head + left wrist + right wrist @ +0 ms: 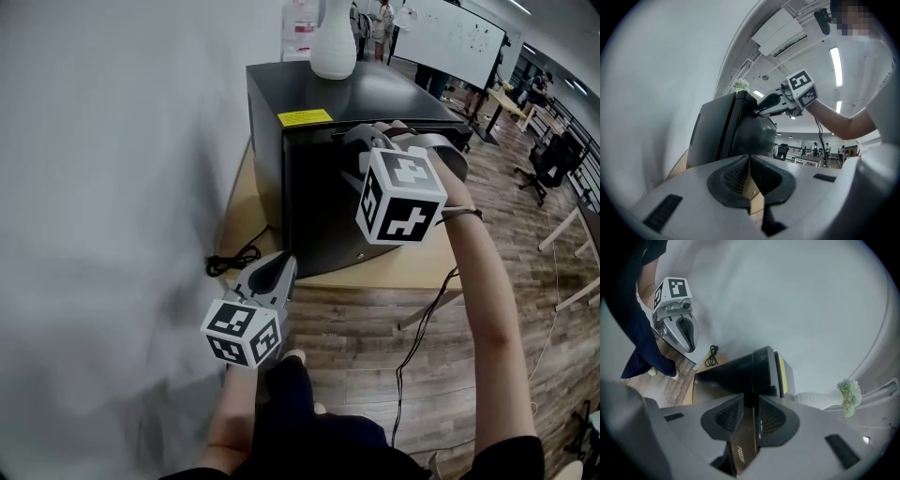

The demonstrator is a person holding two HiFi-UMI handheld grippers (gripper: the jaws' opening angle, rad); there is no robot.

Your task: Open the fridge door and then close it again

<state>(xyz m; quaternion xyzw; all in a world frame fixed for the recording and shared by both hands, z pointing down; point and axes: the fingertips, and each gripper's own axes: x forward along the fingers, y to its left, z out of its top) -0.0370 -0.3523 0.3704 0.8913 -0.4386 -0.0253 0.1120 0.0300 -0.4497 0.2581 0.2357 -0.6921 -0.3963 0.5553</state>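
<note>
Fridge door (319, 206) is standing upright beside the wall (122, 187), front facing the person, top edge running level away from the wall. Right gripper (751, 399) is clamping that edge. Left gripper (749, 160) is hovering clenched and empty near the wall.

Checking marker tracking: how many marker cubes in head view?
2. One cube on the left gripper, beside the wall; one on the right gripper, at the top edge of the fridge door. None seems hidden.

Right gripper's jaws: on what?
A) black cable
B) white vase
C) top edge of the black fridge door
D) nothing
C: in the right gripper view, the right gripper has its jaws closed on the top edge of the black fridge door; the white vase stands apart on the fridge top.
</note>
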